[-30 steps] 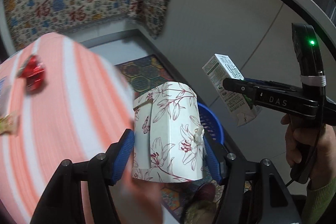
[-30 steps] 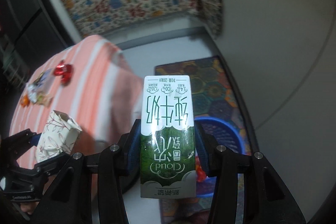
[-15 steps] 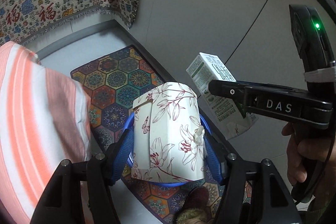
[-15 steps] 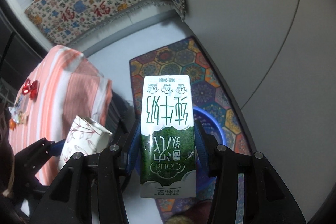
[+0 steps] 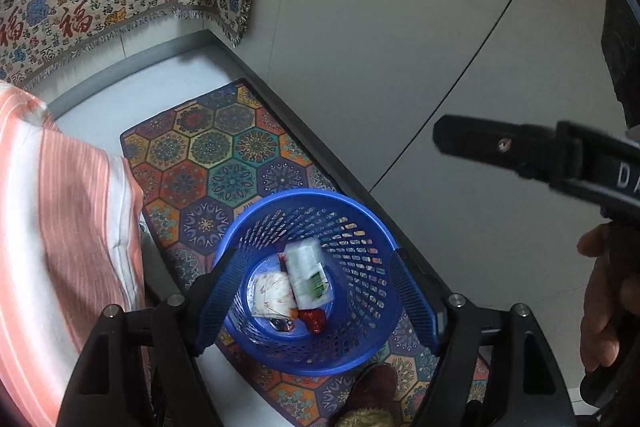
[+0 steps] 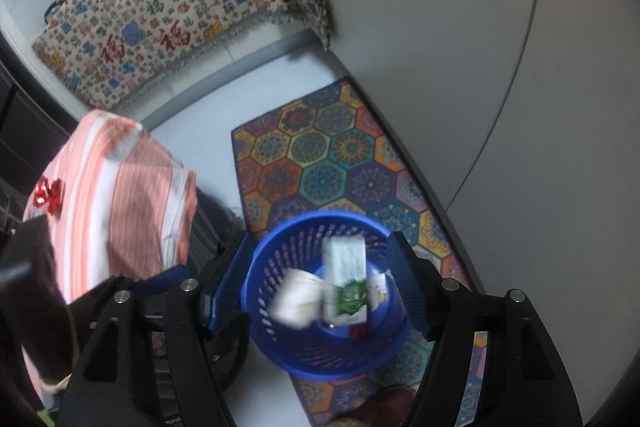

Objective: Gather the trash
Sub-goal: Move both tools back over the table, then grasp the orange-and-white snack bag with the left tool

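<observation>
Releasing over the bin is the step in hand, and both drops look well placed. The left hand-held gripper (image 5: 316, 293) hangs above the blue mesh wastebasket (image 5: 360, 223), jaws opening wide with nothing pressed between the pads; only the basket's interior shows through the gap. The right hand-held gripper (image 6: 322, 285) does the same from its own side, jaws opening, empty.

The green-and-white milk carton (image 5: 306, 275) and the floral paper box (image 5: 272, 293) are both inside the wastebasket, blurred, so I judge they are dropping or just settling. The carton lies at about 1 o'clock of the box, touching it. A red wrapper (image 5: 314, 321) sits on the basket floor at 6 o'clock of the carton.

To do this well:
1. Keep both grippers centred over the rim until the 2 items stop moving, so a bounce cannot carry one out onto the hexagon-patterned rug (image 5: 224, 155).
2. Let the jaws finish spreading before lifting, so no pad snags a carton edge.
3. Pull each gripper straight up and apart; the 2 are near each other and could knock.

More trash likely remains: a red foil piece (image 6: 48, 193) lies on the striped orange surface (image 6: 132, 187), at 9 o'clock of the basket in the right wrist view.
</observation>
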